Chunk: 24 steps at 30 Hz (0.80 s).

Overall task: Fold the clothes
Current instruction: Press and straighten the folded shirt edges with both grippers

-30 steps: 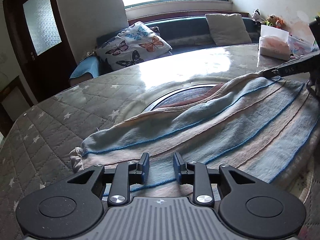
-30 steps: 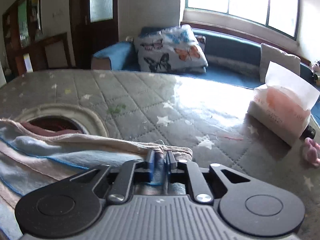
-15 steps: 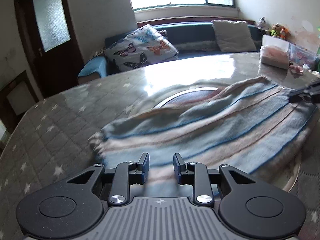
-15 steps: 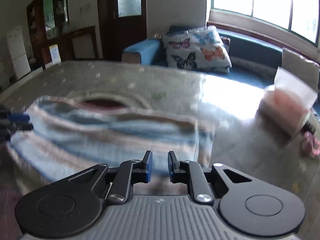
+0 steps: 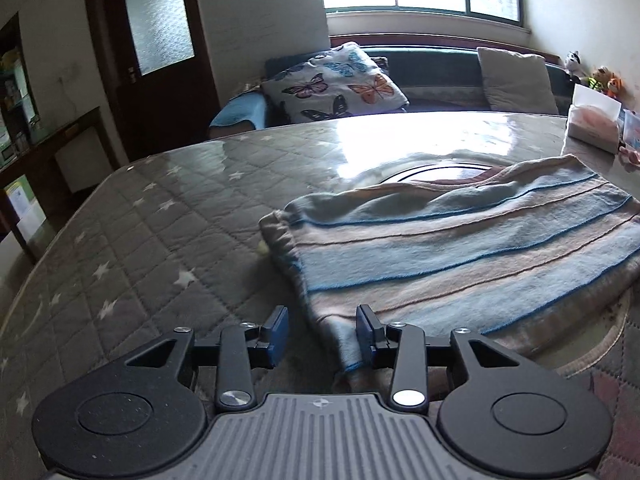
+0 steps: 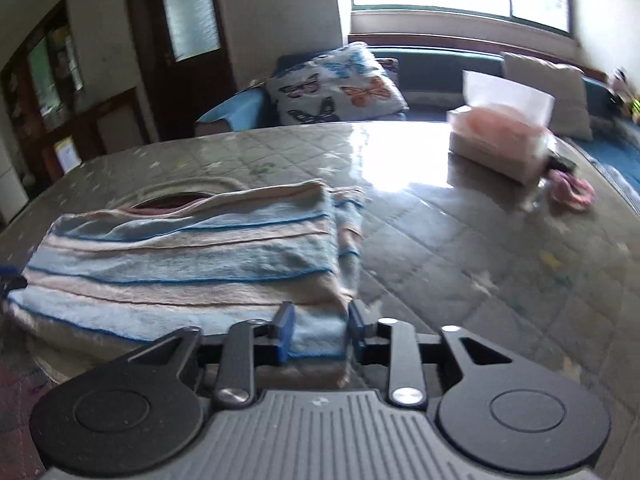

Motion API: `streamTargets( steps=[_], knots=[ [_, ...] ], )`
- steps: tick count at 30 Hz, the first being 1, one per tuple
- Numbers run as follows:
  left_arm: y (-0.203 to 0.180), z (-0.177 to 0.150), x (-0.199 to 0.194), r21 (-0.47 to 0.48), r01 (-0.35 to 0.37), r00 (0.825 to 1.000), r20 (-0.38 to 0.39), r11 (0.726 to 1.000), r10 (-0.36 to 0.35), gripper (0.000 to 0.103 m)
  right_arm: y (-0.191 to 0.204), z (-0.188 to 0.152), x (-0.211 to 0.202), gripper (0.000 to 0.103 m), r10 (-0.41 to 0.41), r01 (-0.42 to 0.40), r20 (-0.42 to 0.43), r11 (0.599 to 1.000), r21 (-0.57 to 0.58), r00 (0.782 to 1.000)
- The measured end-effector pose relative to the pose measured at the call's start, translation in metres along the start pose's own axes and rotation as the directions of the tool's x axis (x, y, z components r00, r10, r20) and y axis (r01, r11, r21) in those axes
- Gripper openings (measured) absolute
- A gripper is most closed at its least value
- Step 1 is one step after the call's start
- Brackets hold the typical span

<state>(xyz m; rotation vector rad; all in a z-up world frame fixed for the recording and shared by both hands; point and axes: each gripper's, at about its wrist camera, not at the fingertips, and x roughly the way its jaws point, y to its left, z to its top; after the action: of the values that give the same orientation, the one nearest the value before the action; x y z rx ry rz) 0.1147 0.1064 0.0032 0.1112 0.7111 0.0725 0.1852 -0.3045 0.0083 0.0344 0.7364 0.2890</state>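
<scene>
- both my grippers are letting go: the left gripper [image 5: 322, 334] is spreading its jaws, and the near left corner of the striped garment [image 5: 460, 248] lies slack between them, brushing only the right-hand pad, no longer pinched.
- my right gripper [image 6: 318, 330] was clamped tight on the cloth edge a second ago; now its jaws are opening too, with the garment's near right corner [image 6: 316, 334] lying loose in the gap.
- what changed: a second ago the garment was spread wide and flat with its far edge held out; now that edge has been carried over towards me, and the piece sits as a doubled, narrower stack.
- where it is: the striped garment rests on the quilted star-patterned table cover [image 5: 152, 240], partly covering the round recessed ring [image 5: 436, 170] in the table's middle. from the right view a lower layer pokes out past the top layer on the right side, so the edges are not quite matched.
- the tissue box [image 6: 500, 152] stands well apart, far right.
- my reading: one fold is laid and released. next i would judge whether to square up that offset edge before taking a fresh grip for a further fold.
</scene>
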Motion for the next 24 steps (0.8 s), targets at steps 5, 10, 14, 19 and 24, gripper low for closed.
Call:
streamTargets(
  steps=[5, 10, 14, 19, 24],
  knots=[
    [0.005, -0.003, -0.001, -0.047, -0.006, 1.0, -0.01, 0.999, 0.005, 0.044, -0.009, -0.011, 0.0, 0.04, -0.001, 0.001, -0.002, 0.999, 0.052, 1.0],
    [0.011, -0.007, -0.006, -0.088, 0.018, 1.0, -0.021, 0.996, -0.02, 0.044, -0.007, -0.015, -0.004, 0.028, -0.002, 0.003, -0.006, 0.998, 0.067, 1.0],
    [0.017, -0.01, -0.008, -0.108, 0.046, 0.998, -0.033, 0.993, -0.05, 0.044, -0.006, -0.019, -0.008, 0.017, 0.002, -0.001, -0.009, 0.997, 0.075, 1.0],
    [0.029, -0.009, -0.007, -0.18, 0.117, 0.99, -0.051, 0.977, -0.128, 0.031, -0.006, -0.02, -0.011, 0.009, 0.003, -0.002, -0.017, 0.997, 0.078, 1.0],
    [0.026, -0.012, -0.018, -0.168, 0.144, 0.986, -0.058, 0.975, -0.156, 0.022, -0.004, -0.028, -0.023, 0.008, -0.004, 0.006, -0.028, 0.998, 0.057, 1.0]
  ],
)
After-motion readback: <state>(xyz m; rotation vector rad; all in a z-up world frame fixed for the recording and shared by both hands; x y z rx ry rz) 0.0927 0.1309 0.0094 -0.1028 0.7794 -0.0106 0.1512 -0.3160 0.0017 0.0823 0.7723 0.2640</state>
